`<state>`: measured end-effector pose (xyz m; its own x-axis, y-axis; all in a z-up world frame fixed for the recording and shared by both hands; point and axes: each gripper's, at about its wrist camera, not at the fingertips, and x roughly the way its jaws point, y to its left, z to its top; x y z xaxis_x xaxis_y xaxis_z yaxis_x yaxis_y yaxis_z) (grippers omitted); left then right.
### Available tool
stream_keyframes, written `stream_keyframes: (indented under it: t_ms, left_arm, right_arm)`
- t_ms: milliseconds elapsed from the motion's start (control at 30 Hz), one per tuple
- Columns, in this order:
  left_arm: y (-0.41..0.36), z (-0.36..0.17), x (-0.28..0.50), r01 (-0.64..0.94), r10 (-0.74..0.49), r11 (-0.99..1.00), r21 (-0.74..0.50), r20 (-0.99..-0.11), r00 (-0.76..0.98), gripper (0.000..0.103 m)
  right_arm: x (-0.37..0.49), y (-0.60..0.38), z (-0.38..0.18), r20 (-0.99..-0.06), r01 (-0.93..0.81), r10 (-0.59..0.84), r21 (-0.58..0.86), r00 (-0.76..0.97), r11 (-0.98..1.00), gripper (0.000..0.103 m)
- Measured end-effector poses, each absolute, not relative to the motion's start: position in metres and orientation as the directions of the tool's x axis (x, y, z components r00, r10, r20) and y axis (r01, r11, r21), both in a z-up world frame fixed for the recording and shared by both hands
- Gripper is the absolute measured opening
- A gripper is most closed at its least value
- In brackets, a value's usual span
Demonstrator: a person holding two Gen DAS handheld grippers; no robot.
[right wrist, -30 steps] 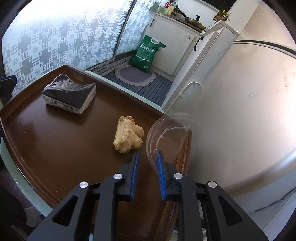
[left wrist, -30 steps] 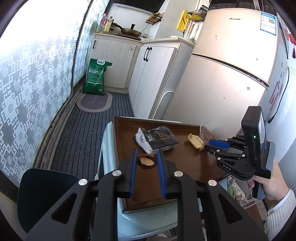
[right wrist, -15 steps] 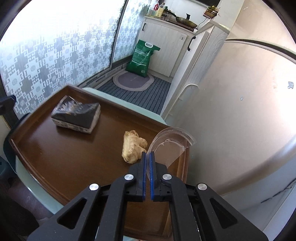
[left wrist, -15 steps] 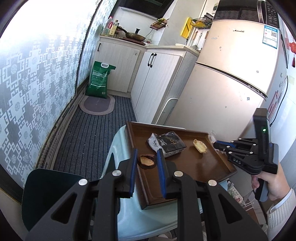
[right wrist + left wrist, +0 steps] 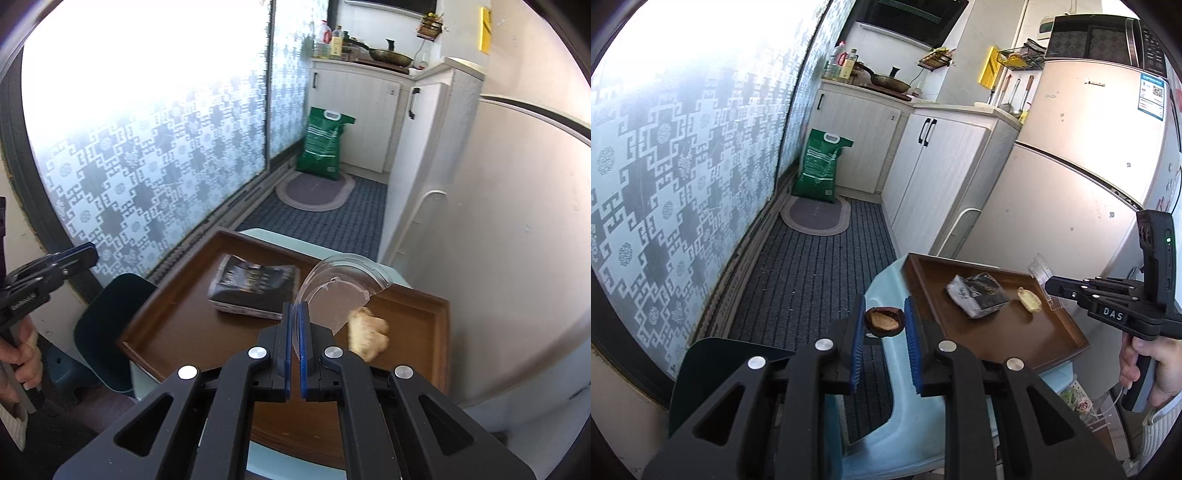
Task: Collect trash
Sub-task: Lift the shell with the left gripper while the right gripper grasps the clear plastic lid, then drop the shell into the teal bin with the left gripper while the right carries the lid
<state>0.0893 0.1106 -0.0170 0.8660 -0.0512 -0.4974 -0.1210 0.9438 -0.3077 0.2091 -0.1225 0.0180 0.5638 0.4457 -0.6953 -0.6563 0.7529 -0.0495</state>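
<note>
**A:** State your left gripper.

**B:** My left gripper (image 5: 884,325) is clamped on a small round dark-brown shell with a tan inside (image 5: 884,319), pinched between the blue pads. I hold it clear of the brown wooden tray (image 5: 1067,334), over the pale-blue plastic stool (image 5: 886,288) that carries the tray.

**A:** And the right?

**B:** My right gripper (image 5: 294,317) is closed tight on the edge of a clear curved plastic lid (image 5: 343,288). The lid stands up from the pads, raised above the tray (image 5: 177,325).

**A:** What lies beyond the grippers?

**B:** On the tray, a black-and-white crumpled snack packet (image 5: 255,282) lies toward the far left. A pale yellow lumpy food scrap (image 5: 369,332) lies just right of my right fingers, partly behind the lid. A dark teal bin (image 5: 107,325) stands at the tray's left side, below my left gripper. Farther off, a green sack (image 5: 325,147) leans on the white cabinet (image 5: 354,110).
</note>
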Motion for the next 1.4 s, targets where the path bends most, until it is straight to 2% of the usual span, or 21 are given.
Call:
stream_keyframes:
  t_ms: [333, 700, 1233, 1333, 1400]
  left_arm:
    - [0.147, -0.027, 0.074, -0.197, 0.022, 0.939, -0.281, -0.525, 0.851, 0.023]
    - [0.185, -0.063, 0.068, -0.310, 0.106, 0.925, -0.221, -0.632, 0.768, 0.023]
    - [0.203, -0.137, 0.081, -0.334, 0.078, 0.934, -0.129, -0.837, 0.542, 0.023]
    - [0.202, -0.146, 0.080, -0.323, 0.078, 0.941, -0.106, -0.856, 0.510, 0.029]
    - [0.201, -0.145, 0.079, -0.314, 0.078, 0.944, -0.103, -0.854, 0.515, 0.029]
  right_arm:
    - [0.190, -0.066, 0.021, -0.694, -0.738, 0.546, 0.030, 0.470, 0.675, 0.003]
    - [0.168, -0.006, 0.018, -0.703, -0.794, 0.600, 0.082, 0.382, 0.602, 0.003]
    - [0.153, 0.053, -0.005, -0.733, -0.817, 0.628, 0.180, 0.260, 0.547, 0.003]
    - [0.152, 0.061, -0.015, -0.749, -0.812, 0.620, 0.202, 0.232, 0.547, 0.003]
    - [0.153, 0.065, -0.021, -0.760, -0.810, 0.611, 0.206, 0.221, 0.549, 0.003]
